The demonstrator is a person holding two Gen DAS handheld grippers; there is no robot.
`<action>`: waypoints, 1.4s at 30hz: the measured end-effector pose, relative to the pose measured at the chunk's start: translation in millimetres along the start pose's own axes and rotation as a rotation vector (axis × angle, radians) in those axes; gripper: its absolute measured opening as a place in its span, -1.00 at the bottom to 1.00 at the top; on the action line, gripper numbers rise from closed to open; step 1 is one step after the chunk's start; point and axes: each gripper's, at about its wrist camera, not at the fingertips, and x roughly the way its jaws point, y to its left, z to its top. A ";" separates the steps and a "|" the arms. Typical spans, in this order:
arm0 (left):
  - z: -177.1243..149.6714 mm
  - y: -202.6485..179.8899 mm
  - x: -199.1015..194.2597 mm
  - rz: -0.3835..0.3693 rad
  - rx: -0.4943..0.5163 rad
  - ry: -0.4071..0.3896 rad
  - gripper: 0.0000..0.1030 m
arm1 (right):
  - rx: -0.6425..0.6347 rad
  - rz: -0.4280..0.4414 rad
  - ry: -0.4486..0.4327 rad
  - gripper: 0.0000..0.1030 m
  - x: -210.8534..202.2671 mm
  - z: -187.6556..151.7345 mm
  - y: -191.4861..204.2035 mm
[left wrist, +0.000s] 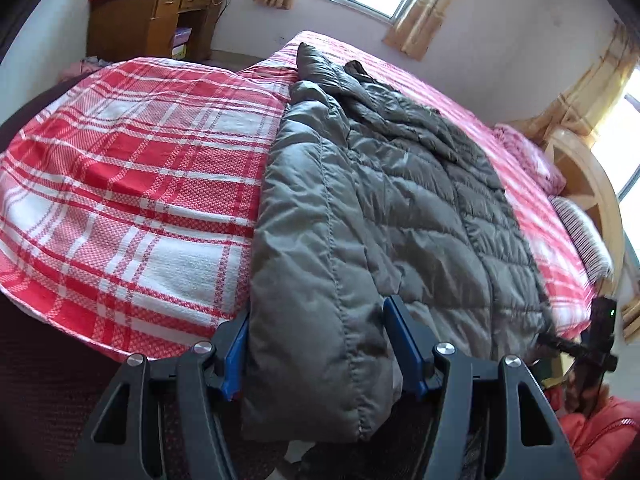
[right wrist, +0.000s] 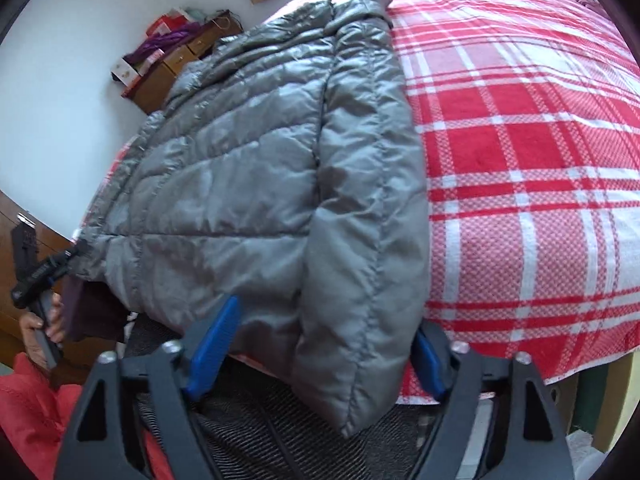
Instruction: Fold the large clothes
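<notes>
1. Left gripper (left wrist: 320, 354): jaws apart, straddling the grey puffer jacket (left wrist: 384, 216) hem at 6 o'clock.
2. Right gripper (right wrist: 320, 350): jaws apart around the jacket's folded sleeve edge.
3. Jacket lies lengthwise on the plaid bedspread (left wrist: 128, 184); bare bedspread at 9 o'clock.
4. Wooden desk (left wrist: 152, 24) at 11 o'clock, far.

Bed (left wrist: 532, 224) covered by a red-and-white plaid sheet (left wrist: 132, 184), which extended to the near edge. A grey quilted down jacket (left wrist: 400, 208) lay lengthwise on the sheet, its hem overhanging the near edge and its collar toward the far end. Along the right side, near the wooden headboard (left wrist: 592, 184), lay a pink pillow (left wrist: 528, 156) and a striped pillow (left wrist: 580, 228).
</notes>
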 end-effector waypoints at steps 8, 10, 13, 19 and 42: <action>-2.3 -10.0 1.6 -0.058 0.004 0.016 -0.64 | -0.030 0.038 0.005 -0.73 -0.8 -2.0 1.3; -2.5 -16.0 -2.3 -0.102 0.000 0.008 -0.73 | -0.041 0.074 -0.012 -0.75 -7.7 -0.4 7.3; 1.8 -33.5 -18.2 -0.155 0.026 -0.038 -0.75 | -0.041 0.175 -0.091 -0.76 -34.7 5.4 12.4; 17.5 -71.7 -78.7 -0.365 0.102 -0.184 -0.76 | -0.074 0.290 -0.280 -0.76 -105.8 21.5 21.6; 177.2 -56.5 -61.0 -0.299 -0.131 -0.317 -0.75 | 0.060 0.374 -0.638 -0.76 -192.1 170.3 13.8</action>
